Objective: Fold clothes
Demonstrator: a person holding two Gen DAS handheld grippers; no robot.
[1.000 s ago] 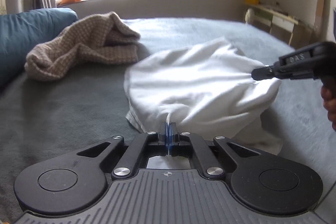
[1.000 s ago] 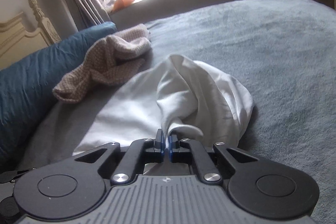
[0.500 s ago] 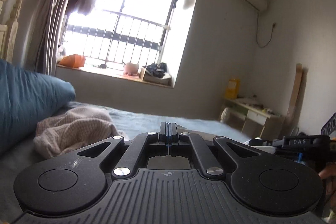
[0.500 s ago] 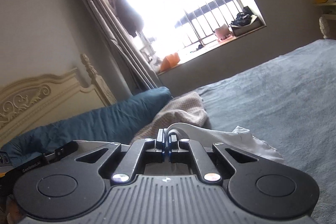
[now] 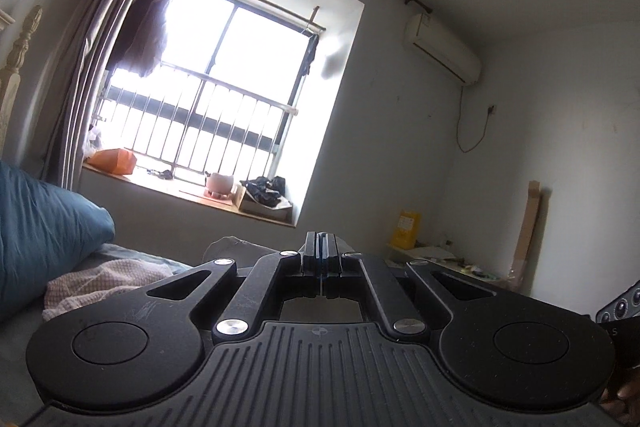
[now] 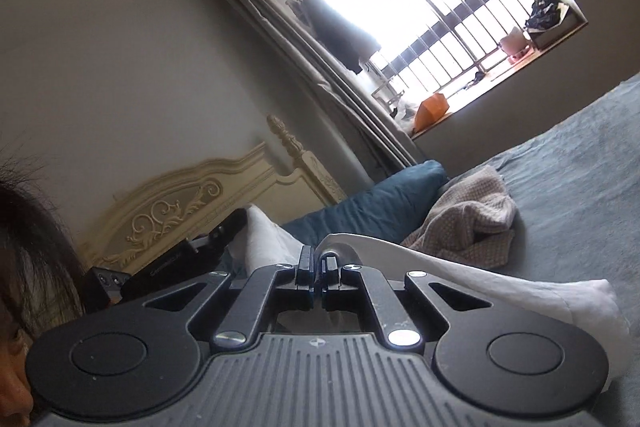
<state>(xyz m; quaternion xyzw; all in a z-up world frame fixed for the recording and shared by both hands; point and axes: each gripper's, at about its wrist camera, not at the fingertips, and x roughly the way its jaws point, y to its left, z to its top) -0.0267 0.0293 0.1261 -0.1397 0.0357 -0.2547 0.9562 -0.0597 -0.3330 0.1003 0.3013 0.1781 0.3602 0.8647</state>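
Note:
My right gripper is shut on an edge of the white garment, which stretches away to the right and sags toward the grey bed. In the right wrist view my left gripper comes in from the left, with a peak of the same white cloth at its tip. In its own view the left gripper has its jaws pressed together and points level at the window. Its body hides most of the cloth; a shaded fold shows just behind it. Part of the right gripper shows at the lower right edge.
A beige checked garment lies crumpled on the bed beside a blue pillow. A cream carved headboard stands behind. The barred window's sill holds small items. A cluttered low table stands by the right wall. A person's head is at the left edge.
Both grippers have risen and tilted up from the bed toward the window and wall. The white garment, bunched on the bed before, now hangs lifted between them. Both stayed shut.

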